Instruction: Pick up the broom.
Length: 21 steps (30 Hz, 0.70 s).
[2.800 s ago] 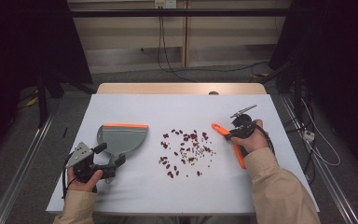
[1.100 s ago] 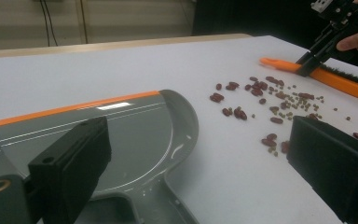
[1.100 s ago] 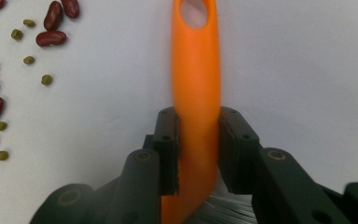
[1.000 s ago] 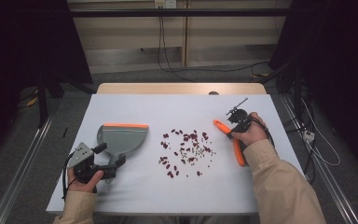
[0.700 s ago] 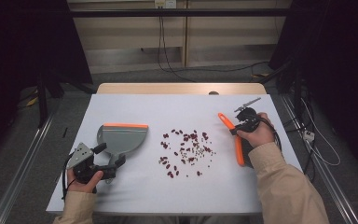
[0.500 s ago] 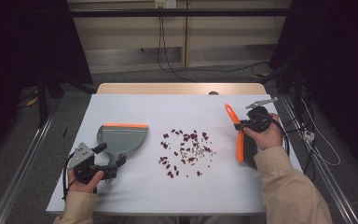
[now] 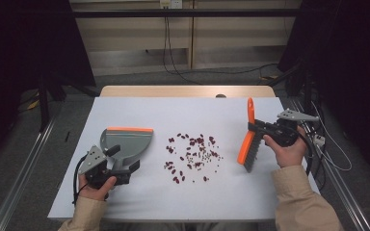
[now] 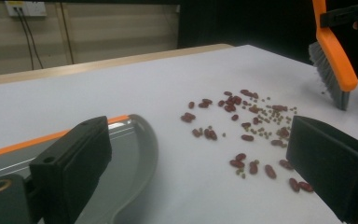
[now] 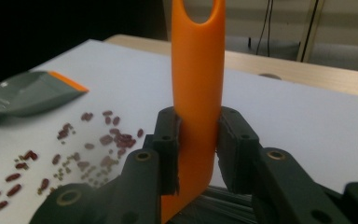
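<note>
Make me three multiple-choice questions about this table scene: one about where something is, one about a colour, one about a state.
1. Where do the beans lie?
A. Inside the dustpan
B. On the table between dustpan and brush
C. On the floor

2. What colour is the brush handle?
A. Orange
B. Blue
C. White

3. What is the right gripper doing?
A. Hanging open over the beans
B. Resting on the dustpan
C. Shut on the brush handle

Answers:
1. B: in the high view the beans are scattered on the white table, with the dustpan to their left and the brush to their right.
2. A: the handle is orange in every view.
3. C: the right gripper view shows both jaws pressed against the handle's sides.
</note>
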Available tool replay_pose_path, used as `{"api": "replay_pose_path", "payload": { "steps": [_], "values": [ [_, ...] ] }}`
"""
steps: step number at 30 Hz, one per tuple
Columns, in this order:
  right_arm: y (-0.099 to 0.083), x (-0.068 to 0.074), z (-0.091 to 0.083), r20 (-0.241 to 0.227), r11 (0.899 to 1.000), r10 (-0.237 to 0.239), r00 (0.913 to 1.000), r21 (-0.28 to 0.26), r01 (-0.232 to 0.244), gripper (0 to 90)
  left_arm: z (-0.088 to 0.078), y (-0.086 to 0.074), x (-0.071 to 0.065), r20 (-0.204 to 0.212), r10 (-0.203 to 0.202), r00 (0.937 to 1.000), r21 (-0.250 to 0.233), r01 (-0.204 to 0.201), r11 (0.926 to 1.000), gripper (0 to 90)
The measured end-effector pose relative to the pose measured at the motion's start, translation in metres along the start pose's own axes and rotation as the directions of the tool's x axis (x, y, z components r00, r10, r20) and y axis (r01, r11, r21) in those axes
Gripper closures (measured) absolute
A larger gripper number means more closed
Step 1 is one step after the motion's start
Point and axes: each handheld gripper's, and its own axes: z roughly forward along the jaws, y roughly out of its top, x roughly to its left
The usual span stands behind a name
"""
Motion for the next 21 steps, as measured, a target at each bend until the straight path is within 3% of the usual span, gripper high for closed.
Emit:
{"api": "replay_pose_path", "payload": {
  "steps": [5, 13, 17, 21],
  "values": [
    [-0.003, 0.001, -0.010, -0.041, 0.997, 0.015, 0.9990, -0.071, -0.018, 71.0, 0.007, 0.004, -0.008, 0.022, 0.009, 0.9997, 0.001, -0.009, 1.0000, 6.3],
    [0.000, 0.005, -0.015, -0.107, 0.990, 0.019, 0.9941, -0.139, -0.034, 71.0, 0.020, 0.012, -0.022, 0.062, 0.029, 0.9977, 0.005, -0.029, 0.9996, 6.2],
    [0.007, 0.014, -0.011, -0.147, 0.986, 0.023, 0.9888, -0.158, -0.047, 70.9, 0.034, 0.022, -0.035, 0.118, 0.025, 0.9927, 0.002, -0.026, 0.9997, 5.7],
    [0.019, 0.031, -0.001, -0.180, 0.986, -0.003, 0.9837, -0.164, -0.027, 70.9, 0.054, 0.031, -0.050, 0.182, 0.043, 0.9823, -0.008, -0.042, 0.9991, 4.5]
  ]
}}
